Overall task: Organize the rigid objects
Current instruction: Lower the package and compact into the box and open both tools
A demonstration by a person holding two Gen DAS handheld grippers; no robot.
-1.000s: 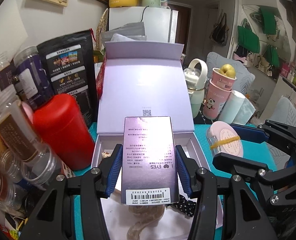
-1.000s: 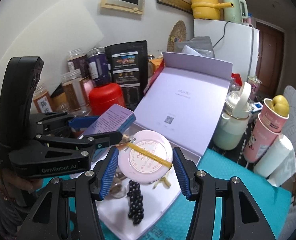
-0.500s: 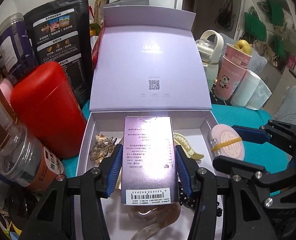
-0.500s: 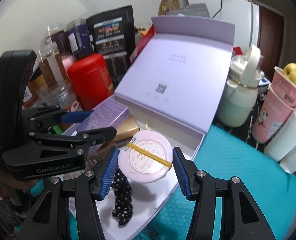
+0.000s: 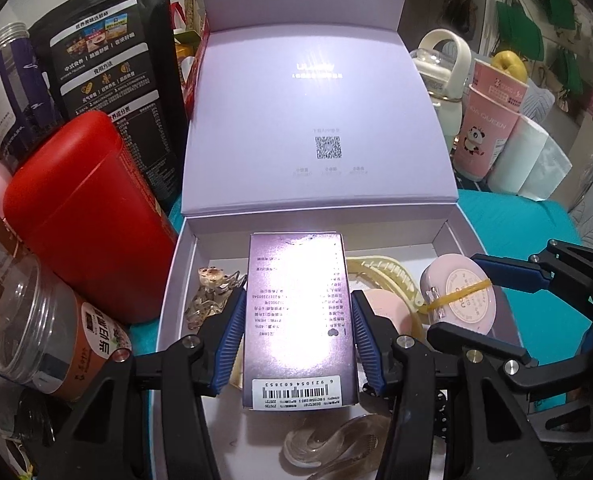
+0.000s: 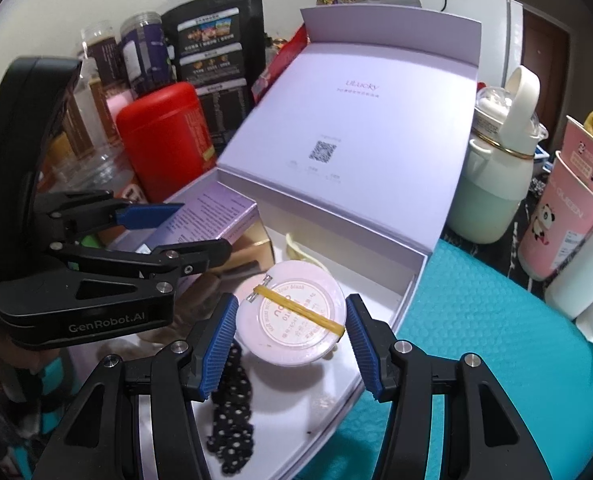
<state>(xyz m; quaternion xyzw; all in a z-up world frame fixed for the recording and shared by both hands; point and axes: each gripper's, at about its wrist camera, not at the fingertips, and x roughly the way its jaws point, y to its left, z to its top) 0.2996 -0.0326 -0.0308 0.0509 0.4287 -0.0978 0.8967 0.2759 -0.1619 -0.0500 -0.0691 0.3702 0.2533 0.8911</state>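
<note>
Both my hands have sunk toward the open lilac box (image 5: 176, 280) since a second ago. My left gripper (image 5: 296, 340) clenches the purple carton (image 5: 298, 320) by its long sides over the box's left half: light, stiff cardboard, glossy, easily dented. My right gripper (image 6: 290, 332) pinches the pink round compact (image 6: 292, 316) across its rim near the box's right wall: hard, smooth, slippery, rubber-banded
</note>
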